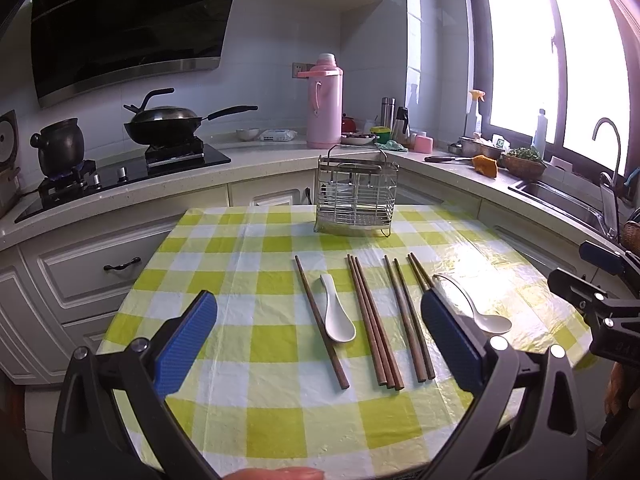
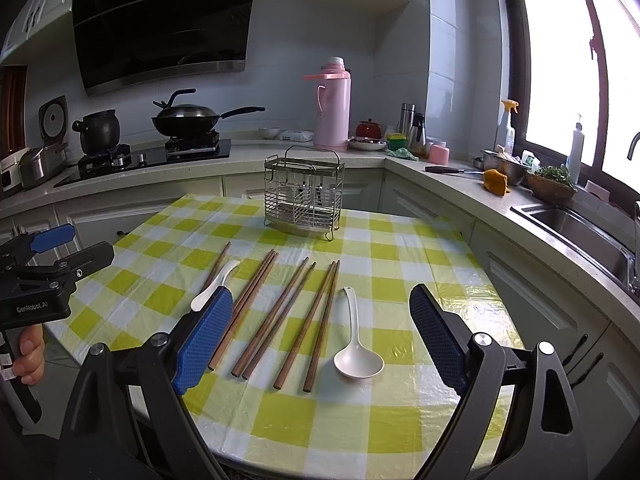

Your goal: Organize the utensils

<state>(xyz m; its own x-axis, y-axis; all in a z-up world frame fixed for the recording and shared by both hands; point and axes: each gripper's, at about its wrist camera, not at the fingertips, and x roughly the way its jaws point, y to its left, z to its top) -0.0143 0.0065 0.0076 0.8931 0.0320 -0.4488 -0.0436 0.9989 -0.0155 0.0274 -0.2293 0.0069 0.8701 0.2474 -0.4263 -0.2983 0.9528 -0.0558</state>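
Observation:
Several brown wooden chopsticks [image 1: 374, 320] [image 2: 280, 316] lie side by side on the green-checked tablecloth [image 1: 280, 420] [image 2: 400, 264]. A short white soup spoon [image 1: 336, 318] [image 2: 214, 284] lies among the left ones. A long-handled white ladle spoon [image 1: 476, 308] [image 2: 356, 344] lies at the right. A wire utensil rack [image 1: 356, 192] [image 2: 304, 192] stands upright at the table's far side. My left gripper [image 1: 318, 340] is open and empty above the near table. My right gripper [image 2: 320, 336] is open and empty, over the chopsticks and ladle; it also shows at the right edge of the left wrist view [image 1: 600, 280].
A counter runs behind the table with a stove, a wok [image 1: 164, 120] [image 2: 188, 118], a black pot [image 1: 60, 148], a pink thermos [image 1: 324, 104] [image 2: 334, 104] and a sink [image 2: 580, 232] at right under the window. White cabinets stand below the counter.

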